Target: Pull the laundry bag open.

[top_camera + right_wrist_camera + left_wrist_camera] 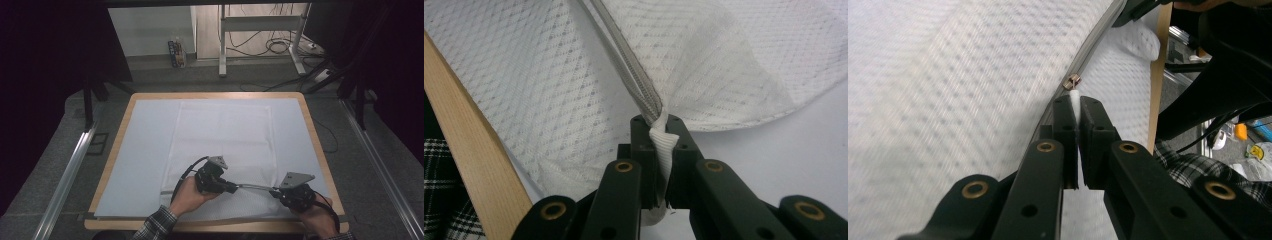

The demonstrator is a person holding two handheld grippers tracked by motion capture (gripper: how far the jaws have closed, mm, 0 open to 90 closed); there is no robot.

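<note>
Hands sit low at the near edge of the table [125, 131], both forearms coming in from the bottom of the high view, plaid cuffs showing.

Your left hand [187, 196] wraps the left gripper [231, 188] from behind and lays it almost flat, jaws pointing across the table toward your right hand. Your right hand [320, 220] holds the right gripper [273, 191] tilted inward, jaws facing the left one, the grey three-cornered plate uppermost. The two sets of tips stand near each other, not touching.

Left gripper: jaws pinched narrow on the white pull tab [1074, 102] of the zipper slider [1072, 81] (the left gripper view shows the tab between the pads, the brass-coloured slider just beyond the tips).

Right gripper: jaws closed on the bunched white fabric end [663, 145] at the end of the zipper [634, 75], as its own view shows; the grey zipper tape runs straight out of the tips.

The white mesh cover [222, 145], a pillowcase-like piece, lies flat on the pale sheet [145, 150] in the middle of the table, long axis running away from you. Its zippered edge is the near one; the zipper [252, 187] runs crosswise, left to right, pulled into a straight line between your grippers and raised slightly off the cloth there.
</note>
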